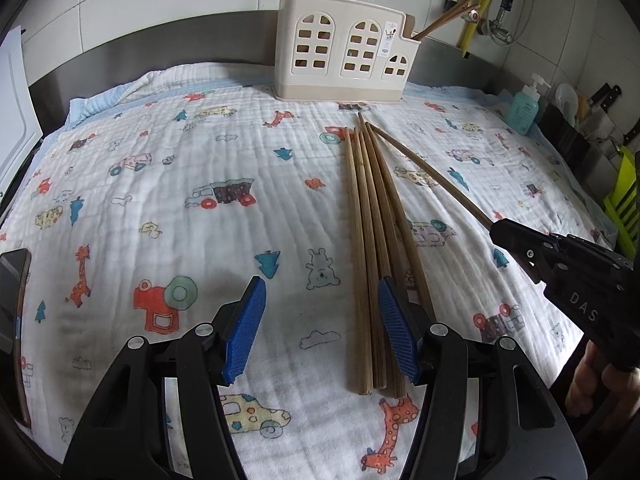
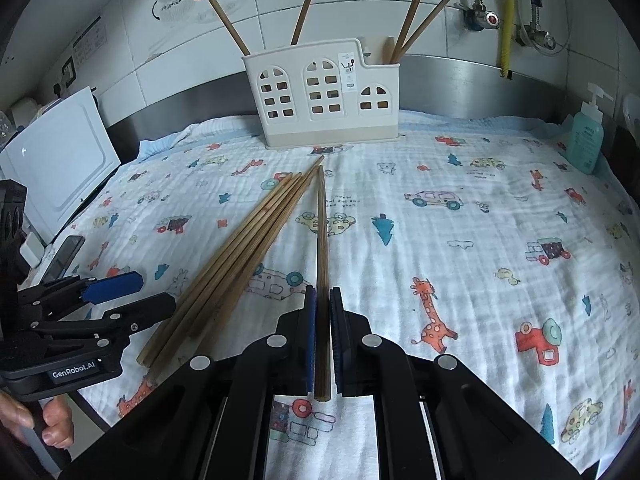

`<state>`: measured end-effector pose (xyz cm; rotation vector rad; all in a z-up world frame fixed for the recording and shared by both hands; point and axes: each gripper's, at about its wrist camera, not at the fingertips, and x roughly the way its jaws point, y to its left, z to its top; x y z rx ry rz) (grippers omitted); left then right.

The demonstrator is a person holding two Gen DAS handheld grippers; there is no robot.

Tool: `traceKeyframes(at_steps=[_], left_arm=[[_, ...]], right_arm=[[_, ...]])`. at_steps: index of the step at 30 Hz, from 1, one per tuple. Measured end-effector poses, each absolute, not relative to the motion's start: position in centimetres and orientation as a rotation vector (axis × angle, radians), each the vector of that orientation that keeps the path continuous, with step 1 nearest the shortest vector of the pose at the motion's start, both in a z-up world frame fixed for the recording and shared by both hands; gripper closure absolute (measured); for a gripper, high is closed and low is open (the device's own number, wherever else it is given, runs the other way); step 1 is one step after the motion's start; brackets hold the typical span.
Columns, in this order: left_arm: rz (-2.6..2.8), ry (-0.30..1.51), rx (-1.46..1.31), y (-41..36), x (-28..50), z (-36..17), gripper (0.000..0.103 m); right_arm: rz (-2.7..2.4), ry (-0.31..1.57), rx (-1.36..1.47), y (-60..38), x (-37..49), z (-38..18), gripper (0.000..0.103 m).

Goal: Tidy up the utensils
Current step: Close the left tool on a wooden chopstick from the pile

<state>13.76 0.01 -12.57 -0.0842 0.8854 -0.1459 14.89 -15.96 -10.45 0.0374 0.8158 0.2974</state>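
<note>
A cream utensil holder (image 1: pixel 344 52) (image 2: pixel 320 96) stands at the back of the cloth with several chopsticks upright in it. A bundle of several wooden chopsticks (image 1: pixel 372 220) (image 2: pixel 248 240) lies on the cloth, pointing toward the holder. My left gripper (image 1: pixel 322 284) (image 2: pixel 148 292) is open just over the bundle's near ends, which lie against the inside of its right pad. My right gripper (image 2: pixel 322 290) (image 1: pixel 500 228) is shut on a single chopstick (image 2: pixel 321 232) (image 1: pixel 432 176). That chopstick's far tip sits beside the tips of the bundle.
A printed cloth (image 1: pixel 160 200) covers the counter. A teal soap bottle (image 1: pixel 522 110) (image 2: pixel 586 140) stands at the back right, with knives (image 1: pixel 604 96) and a green rack (image 1: pixel 624 200) beyond. A phone (image 2: pixel 64 256) and a white board (image 2: pixel 60 160) are on the left. A person's hand (image 2: pixel 56 420) holds the left gripper.
</note>
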Motion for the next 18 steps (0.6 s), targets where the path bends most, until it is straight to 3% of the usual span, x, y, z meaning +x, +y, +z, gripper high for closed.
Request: traceKeyframes(at_steps=[18], left_arm=[[-0.135, 0.898, -0.057, -0.13, 14.33, -12.94, 0.051]], right_arm=[[0.301, 0.826, 0.049, -16.29, 14.75, -10.80, 0.096]])
